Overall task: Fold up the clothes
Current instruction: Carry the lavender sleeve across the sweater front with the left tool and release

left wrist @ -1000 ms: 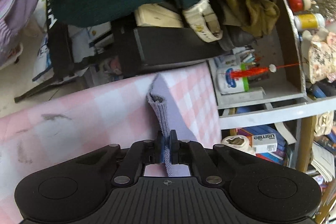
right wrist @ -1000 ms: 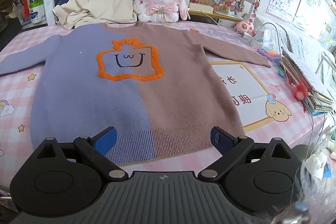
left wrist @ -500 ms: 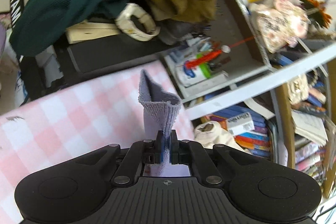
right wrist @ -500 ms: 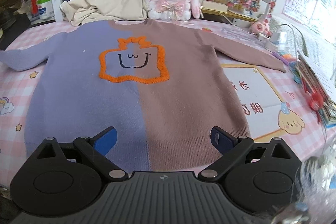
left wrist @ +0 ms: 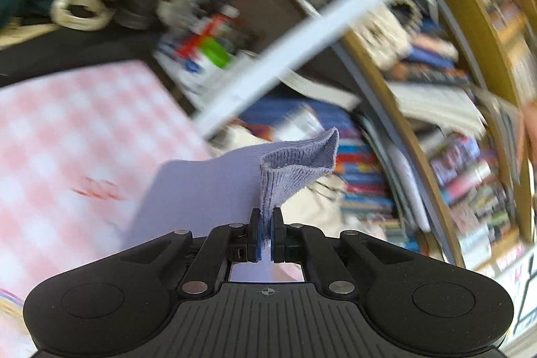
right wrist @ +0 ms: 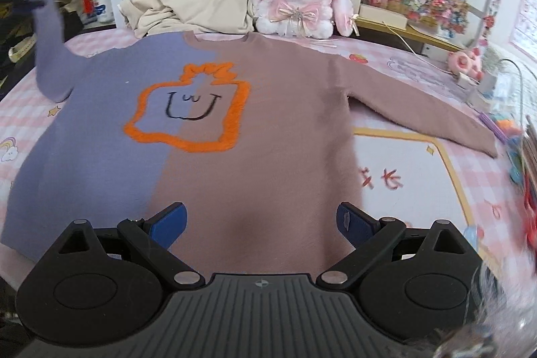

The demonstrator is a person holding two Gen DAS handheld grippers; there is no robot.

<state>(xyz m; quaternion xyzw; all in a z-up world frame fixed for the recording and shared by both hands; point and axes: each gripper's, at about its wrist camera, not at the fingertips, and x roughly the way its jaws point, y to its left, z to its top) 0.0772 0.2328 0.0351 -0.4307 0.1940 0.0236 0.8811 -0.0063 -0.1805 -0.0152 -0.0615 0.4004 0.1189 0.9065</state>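
Since this sweater (right wrist: 235, 130) is soft and floppy, we're pinching its purple cuff (left wrist: 295, 166) in the left tongs (left wrist: 265, 239), right tongs (right wrist: 261, 220) hanging wide apart.

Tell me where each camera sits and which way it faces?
Left wrist: on the left hand-held gripper, looking along its shut fingers at the clamped purple sleeve and blurred shelves.
Right wrist: on the right hand-held gripper, fingers open, looking across the sweater toward bookshelves.
Shared: the lifted purple sleeve.
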